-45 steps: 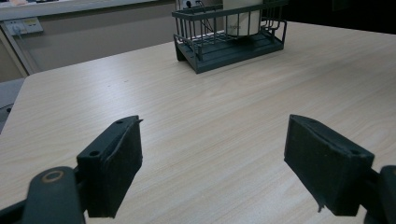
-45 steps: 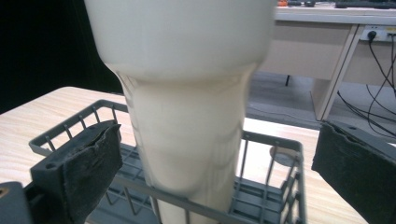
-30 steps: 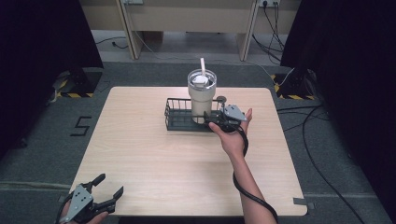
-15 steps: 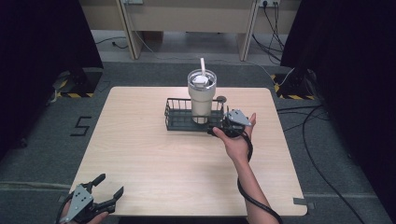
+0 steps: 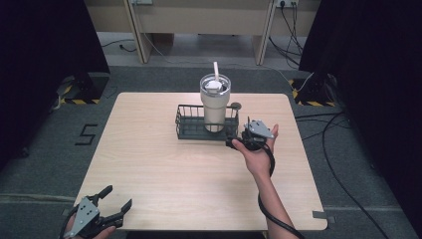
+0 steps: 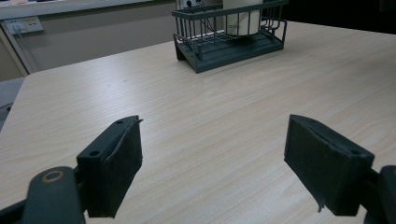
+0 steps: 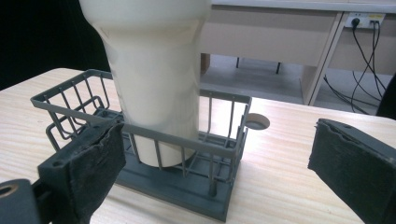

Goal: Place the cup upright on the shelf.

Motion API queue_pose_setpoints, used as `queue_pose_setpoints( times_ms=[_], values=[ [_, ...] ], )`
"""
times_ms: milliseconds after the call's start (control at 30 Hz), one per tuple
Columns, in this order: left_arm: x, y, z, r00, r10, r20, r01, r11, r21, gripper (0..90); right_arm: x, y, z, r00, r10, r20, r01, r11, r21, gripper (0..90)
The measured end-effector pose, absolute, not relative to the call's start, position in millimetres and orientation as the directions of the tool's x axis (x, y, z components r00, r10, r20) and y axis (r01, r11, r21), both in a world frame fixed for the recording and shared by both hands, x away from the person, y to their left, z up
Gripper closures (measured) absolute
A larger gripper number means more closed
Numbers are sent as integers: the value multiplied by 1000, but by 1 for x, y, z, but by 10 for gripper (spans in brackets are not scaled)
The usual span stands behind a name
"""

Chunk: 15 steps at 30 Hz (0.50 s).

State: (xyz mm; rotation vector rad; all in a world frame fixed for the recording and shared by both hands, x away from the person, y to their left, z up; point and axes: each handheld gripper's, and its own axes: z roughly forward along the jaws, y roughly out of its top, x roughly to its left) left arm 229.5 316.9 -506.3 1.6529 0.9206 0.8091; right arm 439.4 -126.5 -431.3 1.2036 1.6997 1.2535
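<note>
The cup [image 5: 215, 102] stands in the rack [image 5: 188, 127], and the right gripper [image 5: 242, 139], jaws spread and empty, sits just beside the rack's near right corner. A careless close could catch the rack's wire rather than the cup and tip the tall, top-heavy cup. The left gripper [image 5: 107, 211], jaws also spread, is well apart from the rack; the cup's top is cut off in the right gripper view, and whether the cup holds anything cannot be told.

Take the wire basket [image 5: 191, 123] as your landmark: it sits on the table [image 5: 149, 164], toward the far edge and about midway across. The tumbler [image 5: 215, 102] stands upright inside the basket's right end, with a straw [image 5: 216, 69] rising from its lid. Your right gripper [image 5: 233, 142] sits just beside the basket's near right corner, jaws apart. Your left gripper [image 5: 117, 201] hangs well apart from the basket, at the table's near left corner, jaws apart too.
</note>
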Motion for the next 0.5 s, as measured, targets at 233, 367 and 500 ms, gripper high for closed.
queue_pose_setpoints(
  times_ms=[233, 367, 500],
  values=[
    [229, 317, -506, 478, 876, 69, 179, -174, 968, 184, 433, -134, -430, -325, 946, -8, 269, 101, 958, 39],
    [229, 317, -506, 478, 876, 69, 180, -175, 968, 185, 429, -139, -431, -316, 949, -8, 268, 97, 958, 39],
    [229, 317, -506, 477, 876, 70, 180, -175, 968, 185, 424, -142, -432, -315, 949, -15, 268, 105, 958, 40]
  ],
)
